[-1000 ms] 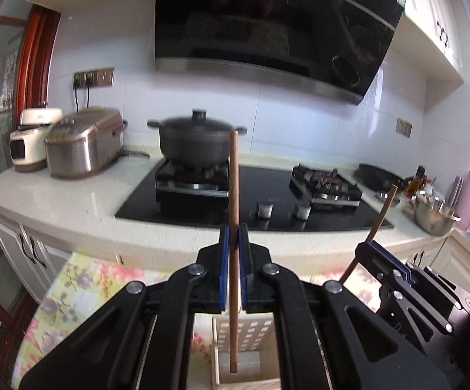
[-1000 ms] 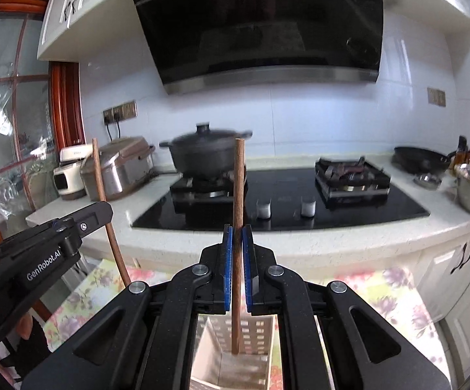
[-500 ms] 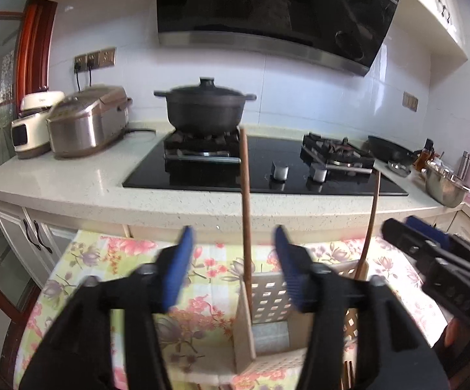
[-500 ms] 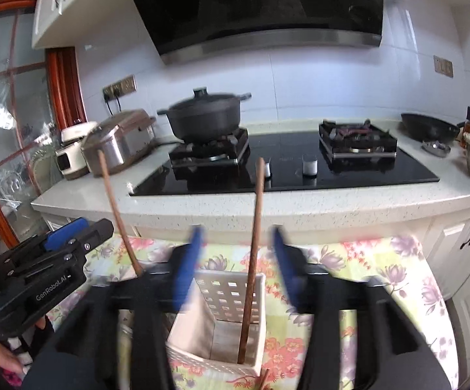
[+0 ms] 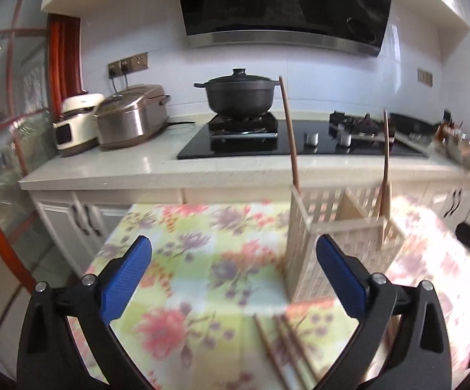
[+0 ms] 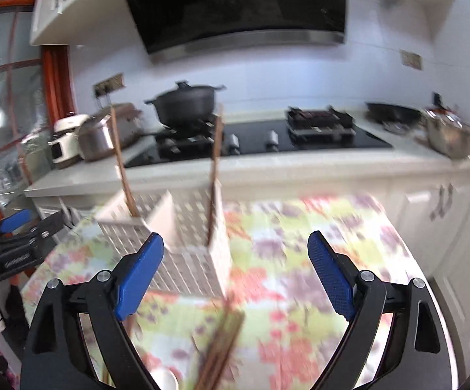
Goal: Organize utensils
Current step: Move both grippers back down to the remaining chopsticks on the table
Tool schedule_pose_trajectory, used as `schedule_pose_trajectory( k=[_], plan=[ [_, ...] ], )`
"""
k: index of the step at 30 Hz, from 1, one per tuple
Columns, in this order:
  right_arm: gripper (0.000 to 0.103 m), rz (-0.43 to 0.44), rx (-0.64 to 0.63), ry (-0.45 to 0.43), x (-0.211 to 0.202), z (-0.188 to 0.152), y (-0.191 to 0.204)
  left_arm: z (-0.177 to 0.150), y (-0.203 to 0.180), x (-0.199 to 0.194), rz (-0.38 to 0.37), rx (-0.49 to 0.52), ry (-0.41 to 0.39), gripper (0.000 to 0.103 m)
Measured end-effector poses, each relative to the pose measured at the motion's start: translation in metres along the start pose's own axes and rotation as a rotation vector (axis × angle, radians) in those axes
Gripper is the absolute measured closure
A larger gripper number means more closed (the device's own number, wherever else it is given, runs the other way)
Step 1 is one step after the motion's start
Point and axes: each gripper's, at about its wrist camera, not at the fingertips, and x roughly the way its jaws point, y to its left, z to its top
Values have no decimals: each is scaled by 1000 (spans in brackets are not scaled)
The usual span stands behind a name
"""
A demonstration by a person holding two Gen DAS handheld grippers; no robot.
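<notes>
A white slatted utensil holder (image 5: 339, 243) with two compartments stands on the floral tablecloth (image 5: 202, 260); it also shows in the right wrist view (image 6: 182, 247). One wooden chopstick (image 5: 288, 133) stands in its left compartment and another chopstick (image 5: 385, 162) in its right one; the right wrist view shows them too (image 6: 122, 169) (image 6: 214, 175). Several more chopsticks (image 5: 283, 347) lie flat on the cloth in front of the holder, blurred in the right wrist view (image 6: 218, 354). My left gripper (image 5: 233, 273) is open and empty, left of the holder. My right gripper (image 6: 235, 273) is open and empty, to its right.
Behind the table runs a white counter (image 5: 121, 165) with a black hob (image 5: 267, 139), a black pot (image 5: 238, 94), two rice cookers (image 5: 127, 117) and steel bowls (image 6: 449, 133). A range hood (image 5: 283, 3) hangs above. Cabinet doors (image 5: 82, 221) are below.
Both grippers opened and let go of their chopsticks, which now stand in the holder. Both grippers drew back and down, the left one to the left, the right one to the right.
</notes>
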Motion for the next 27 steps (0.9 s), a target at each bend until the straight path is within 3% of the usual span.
schedule_pose_trajectory(
  k=[5, 12, 21, 24, 27],
  plan=[
    [18, -9, 50, 54, -2, -25, -10, -37, -4, -15, -13, 11, 19, 5],
    [18, -19, 61, 169, 7, -54, -13, -74, 17, -6, -100, -134, 147, 5],
    [23, -46, 100, 244, 19, -75, -17, -93, 16, 5, -105, -161, 211, 6],
    [28, -64, 97, 272, 25, -79, -16, -95, 17, 7, -100, -171, 228, 9],
    [39, -85, 90, 313, 32, -84, -15, -99, 19, 9, -95, -185, 243, 9]
  ],
)
